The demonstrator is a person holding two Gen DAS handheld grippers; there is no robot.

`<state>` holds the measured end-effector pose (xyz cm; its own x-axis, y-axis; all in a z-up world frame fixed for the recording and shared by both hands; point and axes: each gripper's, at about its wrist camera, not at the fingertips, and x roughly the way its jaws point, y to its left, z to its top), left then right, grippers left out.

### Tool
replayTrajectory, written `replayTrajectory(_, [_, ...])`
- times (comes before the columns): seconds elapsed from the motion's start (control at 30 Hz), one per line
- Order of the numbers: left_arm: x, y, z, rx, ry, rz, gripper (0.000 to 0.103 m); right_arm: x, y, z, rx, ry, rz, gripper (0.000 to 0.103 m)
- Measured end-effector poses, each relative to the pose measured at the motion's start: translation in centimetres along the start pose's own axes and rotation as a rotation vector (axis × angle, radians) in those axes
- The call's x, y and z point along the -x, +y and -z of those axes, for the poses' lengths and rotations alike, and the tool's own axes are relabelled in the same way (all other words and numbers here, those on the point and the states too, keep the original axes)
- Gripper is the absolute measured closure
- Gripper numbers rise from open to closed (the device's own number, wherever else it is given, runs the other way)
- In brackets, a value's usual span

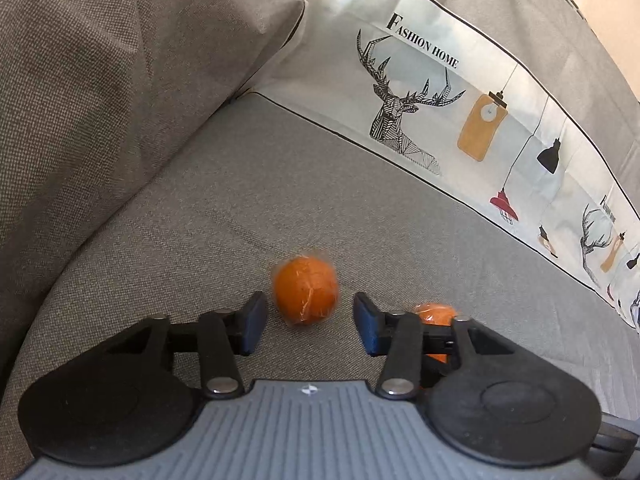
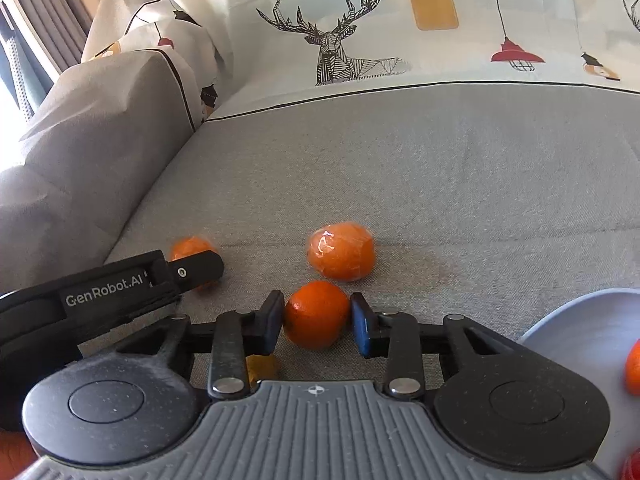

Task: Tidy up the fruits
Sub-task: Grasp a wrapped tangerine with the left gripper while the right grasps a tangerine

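Three whole oranges are showing on a grey sofa seat (image 2: pixel 440 168) in the right wrist view. One bare orange (image 2: pixel 317 314) is sitting at lower centre, and the right gripper (image 2: pixel 317 320) is grasping it, its blue-padded fingers (image 2: pixel 360 330) pressing against both sides. A plastic-wrapped orange (image 2: pixel 341 251) is lying just beyond it, at centre frame. A third orange (image 2: pixel 191 249) is lying at centre left, partly hidden behind the black left gripper (image 2: pixel 188 270) reaching in from the left edge. At the right edge, a grey bowl (image 2: pixel 576 320) is holding part of a fourth orange fruit (image 2: pixel 633 366).

In the left wrist view, the left gripper (image 1: pixel 310 326) is hanging released, fingers (image 1: pixel 252 328) spread wide, with one wrapped orange (image 1: pixel 306 292) lying just ahead between them, untouched. A second orange (image 1: pixel 436 314) is peeking out behind the right finger linkage at lower right. A grey cushion (image 1: pixel 120 100) is filling the upper left, and a backrest cover printed with deer and lamps (image 1: pixel 440 112) is running along the upper right
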<state>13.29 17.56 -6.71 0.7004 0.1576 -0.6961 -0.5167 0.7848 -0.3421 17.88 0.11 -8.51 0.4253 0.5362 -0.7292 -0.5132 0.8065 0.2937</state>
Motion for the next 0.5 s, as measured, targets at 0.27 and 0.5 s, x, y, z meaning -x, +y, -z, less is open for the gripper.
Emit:
replayTrajectory(0.27, [1.4,-0.3,0.3,-0.030,-0.037,0.013,0.066,1.4,-0.5,0.4,-0.023,-0.032,-0.018,0.066])
replayTrajectory(0.5, [5.3,-0.8,0.9,-0.024,-0.104,0.073,0.066,6.2,-1.1,0.5,0.002,-0.150,-0.006,0.066])
